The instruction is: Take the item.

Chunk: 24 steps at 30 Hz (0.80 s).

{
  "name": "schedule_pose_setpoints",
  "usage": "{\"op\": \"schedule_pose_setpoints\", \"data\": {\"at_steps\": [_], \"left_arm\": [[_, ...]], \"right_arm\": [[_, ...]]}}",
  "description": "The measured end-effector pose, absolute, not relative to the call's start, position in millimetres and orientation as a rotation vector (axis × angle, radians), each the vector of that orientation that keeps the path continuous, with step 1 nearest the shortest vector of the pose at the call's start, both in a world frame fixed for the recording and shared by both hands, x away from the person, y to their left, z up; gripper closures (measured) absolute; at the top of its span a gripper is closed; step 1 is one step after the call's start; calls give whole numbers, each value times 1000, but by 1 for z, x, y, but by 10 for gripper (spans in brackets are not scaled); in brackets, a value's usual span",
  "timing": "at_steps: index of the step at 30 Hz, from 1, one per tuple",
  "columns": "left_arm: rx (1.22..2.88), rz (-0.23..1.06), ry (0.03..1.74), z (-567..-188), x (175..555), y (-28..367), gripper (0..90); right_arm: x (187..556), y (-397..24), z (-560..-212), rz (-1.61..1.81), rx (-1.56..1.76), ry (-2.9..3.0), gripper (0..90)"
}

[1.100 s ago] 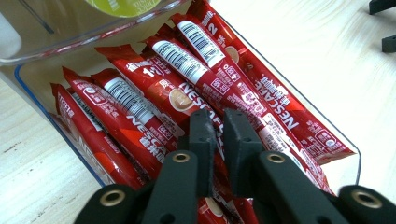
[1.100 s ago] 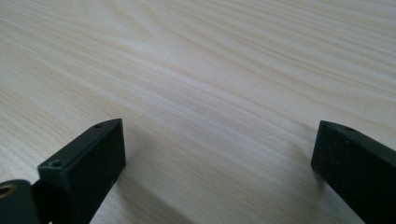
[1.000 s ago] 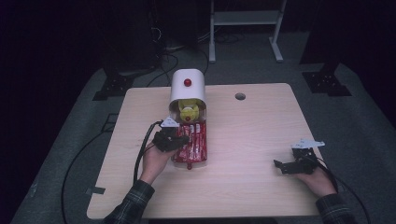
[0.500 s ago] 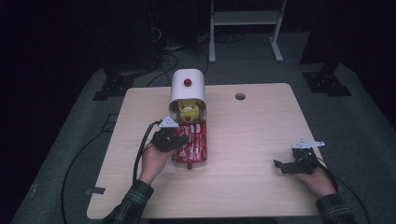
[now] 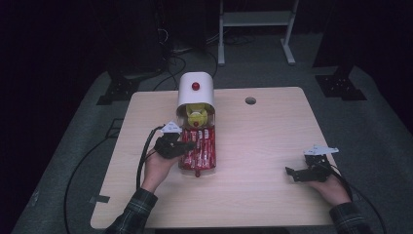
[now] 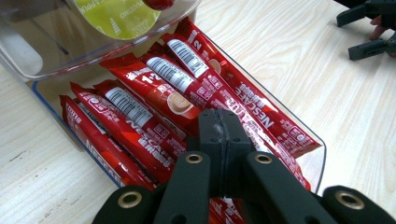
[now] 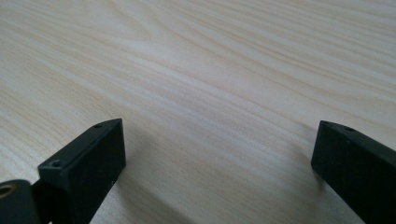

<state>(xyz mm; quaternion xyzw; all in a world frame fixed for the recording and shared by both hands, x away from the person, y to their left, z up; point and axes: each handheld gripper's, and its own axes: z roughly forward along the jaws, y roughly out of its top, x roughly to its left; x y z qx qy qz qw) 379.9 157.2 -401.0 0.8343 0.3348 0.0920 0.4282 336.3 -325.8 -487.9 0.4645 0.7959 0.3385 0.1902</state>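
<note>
Left gripper view: hovering, jaws pressed together on nothing, left gripper (image 6: 219,128) over Nescafé sachets (image 6: 187,102) lying in clear tray (image 6: 322,149), probably lining up a pick, right gripper (image 7: 219,154) resting wide open, empty, on table (image 7: 210,70).

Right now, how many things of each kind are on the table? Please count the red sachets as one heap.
Claws: 2 (left, right)
White cover: 1
Clear tray: 1
Sachet heap: 1
Yellow pod: 1 plain to see
Total: 6
</note>
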Motion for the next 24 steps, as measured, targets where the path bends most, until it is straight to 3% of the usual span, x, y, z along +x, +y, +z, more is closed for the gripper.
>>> {"op": "schedule_pose_setpoints", "data": {"at_steps": [24], "left_arm": [[2058, 215, 842, -396, 373, 176, 900]], "right_arm": [[336, -326, -488, 950, 1305, 2237, 21]]}}
